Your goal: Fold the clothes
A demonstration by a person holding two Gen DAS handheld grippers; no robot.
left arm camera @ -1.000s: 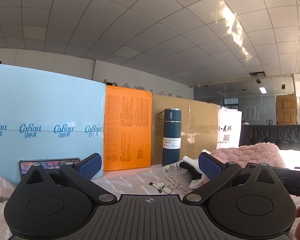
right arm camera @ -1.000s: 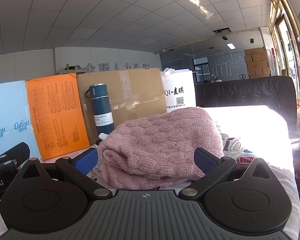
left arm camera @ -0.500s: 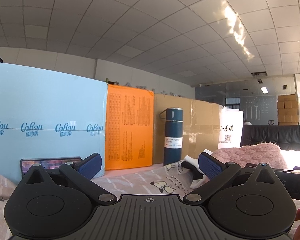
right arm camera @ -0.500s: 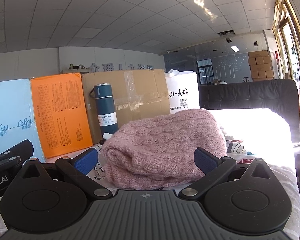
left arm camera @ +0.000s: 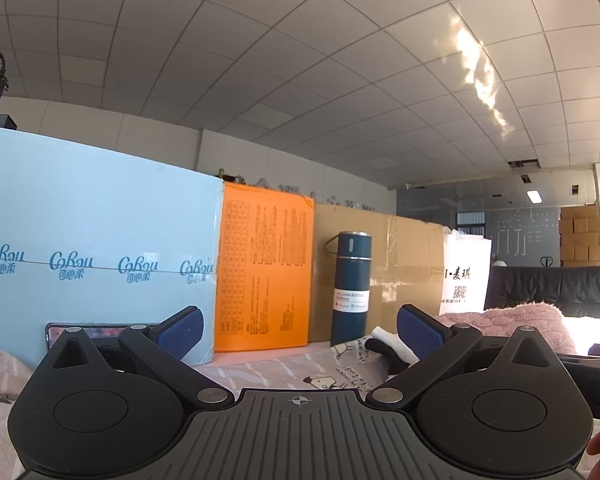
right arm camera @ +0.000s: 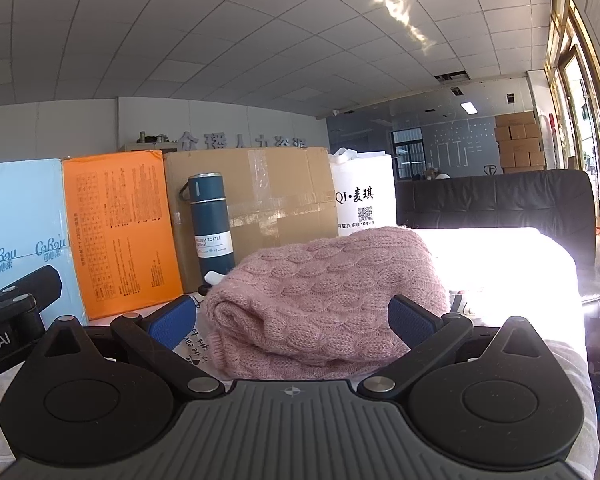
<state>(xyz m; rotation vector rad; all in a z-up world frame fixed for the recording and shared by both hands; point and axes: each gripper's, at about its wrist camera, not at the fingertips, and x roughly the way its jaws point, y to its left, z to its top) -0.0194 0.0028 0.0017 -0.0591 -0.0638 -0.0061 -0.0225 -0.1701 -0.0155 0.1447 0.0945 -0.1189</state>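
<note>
so both grippers are idle, nothing gripped. right gripper has its jaws wide apart, aimed level at the pink knit sweater, which sits bundled and roughly folded on the cartoon-print sheet just ahead of the fingertips; can't tell if they touch it. left gripper also has jaws apart, pointing at bare sheet and the blue vacuum bottle standing against the cardboard box. the sweater shows at that view's right edge. a small black-and-white cloth item lies beside the bottle; can't tell what it is.

looks like a gap between folds, or the sweater is done. next move probably needs the right jaws lowered onto a sweater edge to tidy or shift it, or the left reaching the small item. a loose knit would likely snag and sag.
</note>
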